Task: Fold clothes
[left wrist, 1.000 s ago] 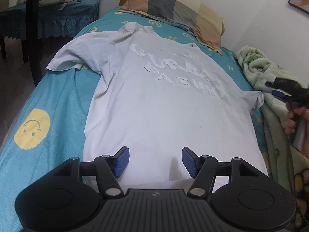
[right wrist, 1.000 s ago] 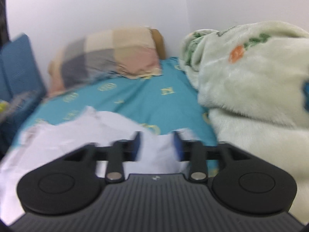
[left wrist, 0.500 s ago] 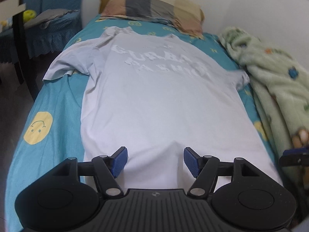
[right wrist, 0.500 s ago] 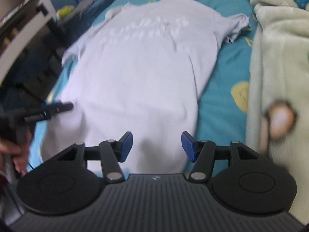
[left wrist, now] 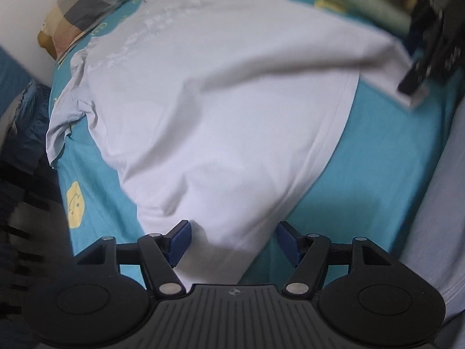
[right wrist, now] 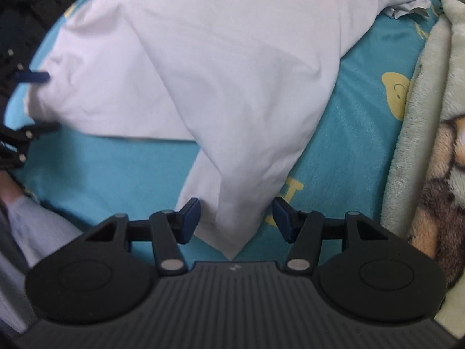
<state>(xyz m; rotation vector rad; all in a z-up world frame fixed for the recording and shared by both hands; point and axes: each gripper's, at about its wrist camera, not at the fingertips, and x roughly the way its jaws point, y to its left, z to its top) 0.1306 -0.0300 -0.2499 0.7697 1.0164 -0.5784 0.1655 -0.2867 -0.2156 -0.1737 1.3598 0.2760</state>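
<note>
A pale lilac T-shirt (left wrist: 221,93) with raised white lettering lies face up on a teal bedsheet (left wrist: 377,157); it also shows in the right wrist view (right wrist: 221,67). My left gripper (left wrist: 232,244) is open, its blue pads either side of the shirt's bottom left hem corner. My right gripper (right wrist: 235,218) is open, its pads either side of the bottom right hem corner. In the left wrist view the right gripper (left wrist: 427,55) shows at the far hem corner. In the right wrist view the left gripper (right wrist: 26,101) shows at the left.
A checked pillow (left wrist: 96,14) lies at the head of the bed. A pale green fleece blanket (right wrist: 430,133) with animal prints is bunched along the right side. The bed's left edge drops to a dark floor (left wrist: 17,203). Yellow smiley prints (right wrist: 395,93) dot the sheet.
Both grippers have dropped down and forward to the shirt's bottom hem, one at each corner. The hem is now rumpled and pulled towards them. Both stay open.
</note>
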